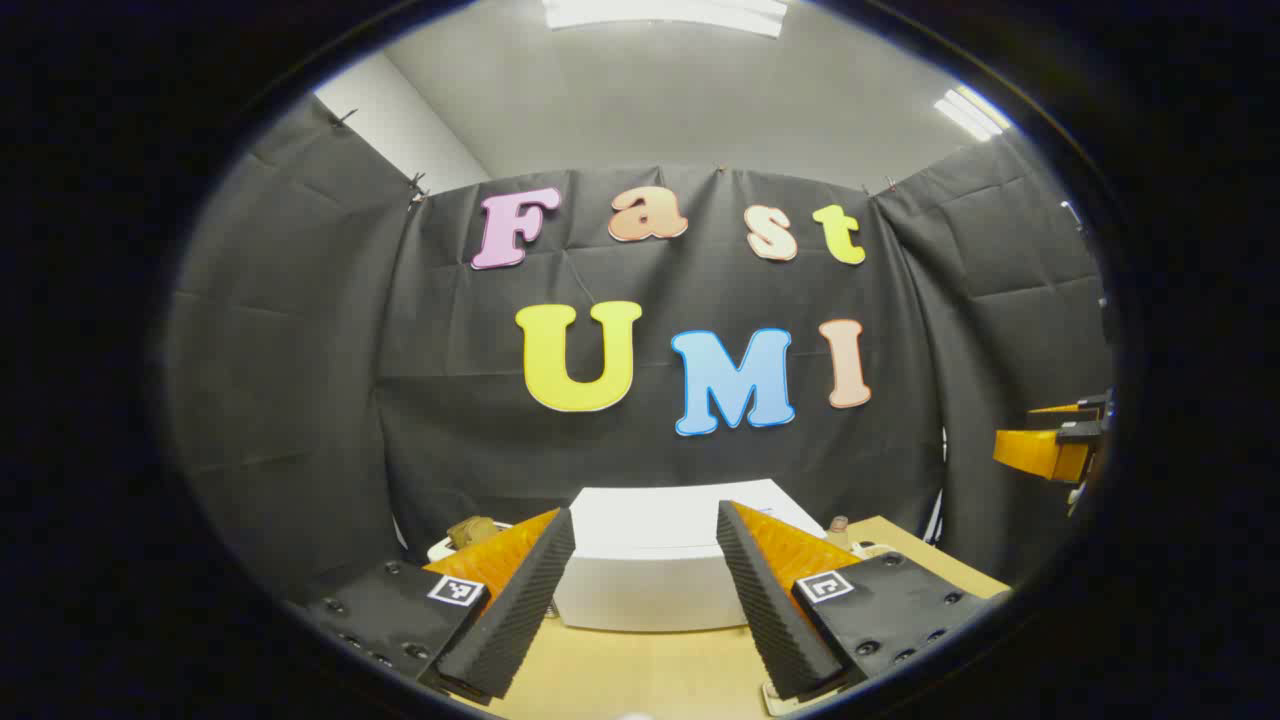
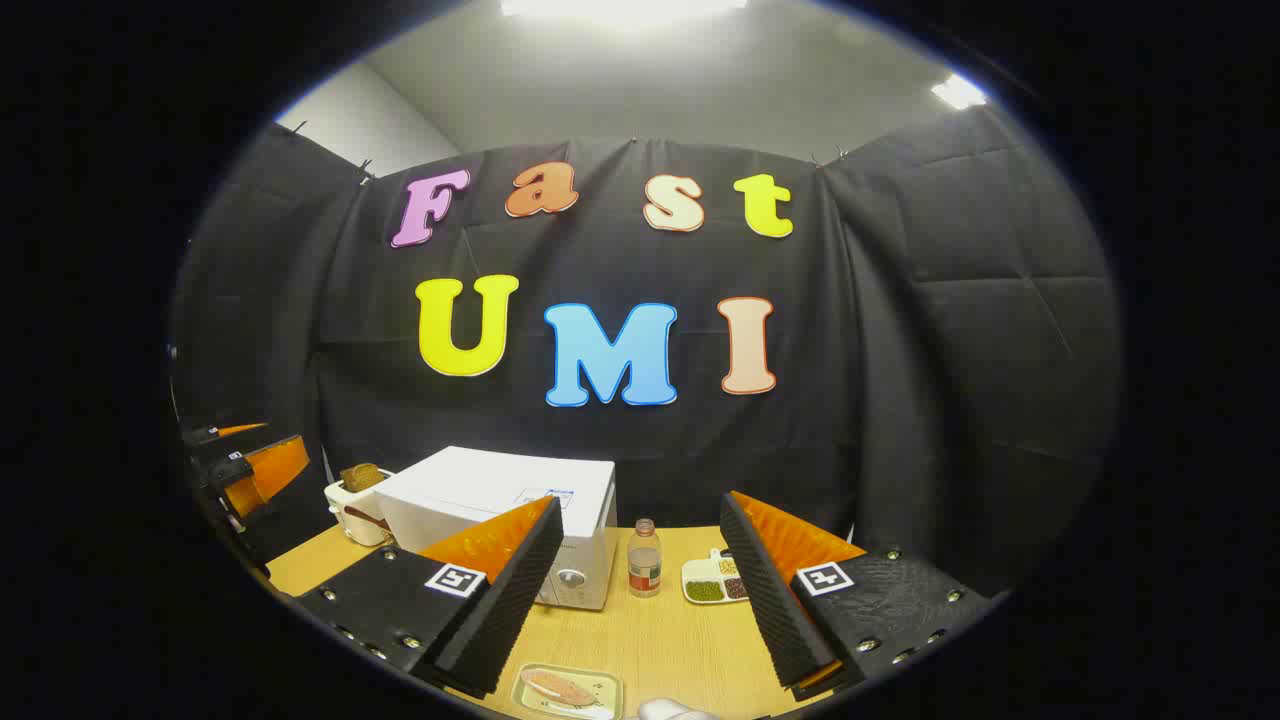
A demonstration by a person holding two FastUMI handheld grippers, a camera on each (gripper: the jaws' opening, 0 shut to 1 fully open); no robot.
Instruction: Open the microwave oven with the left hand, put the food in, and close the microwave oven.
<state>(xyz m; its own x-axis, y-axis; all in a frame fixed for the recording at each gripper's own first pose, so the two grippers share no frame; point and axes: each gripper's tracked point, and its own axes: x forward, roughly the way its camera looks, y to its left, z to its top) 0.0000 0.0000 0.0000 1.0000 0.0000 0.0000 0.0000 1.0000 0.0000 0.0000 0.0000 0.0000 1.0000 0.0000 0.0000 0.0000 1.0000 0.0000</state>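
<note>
Microwave oven (image 1: pixel 660 570) sits toward the bench's (image 1: pixel 640 670) far edge in the left gripper view, framed between the fingers of the wide-open left tool (image 1: pixel 645 600), seemingly lined up for the door. In the right gripper view, the right tool (image 2: pixel 640 600) gapes empty; the tray of food (image 2: pixel 567 690) lies flat at the near edge, long axis running along that edge, likely staged for pickup.

Wooden table (image 2: pixel 670 640), microwave (image 2: pixel 500 500), bottle (image 2: pixel 644 560), food tray (image 2: pixel 567 690)

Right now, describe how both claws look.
The left claw and the right claw look alike. Each has two wedge-shaped fingers with ribbed inner faces. Each finger sits on a flat plate that is studded with screws and carries a square black-and-white marker tag.
</note>
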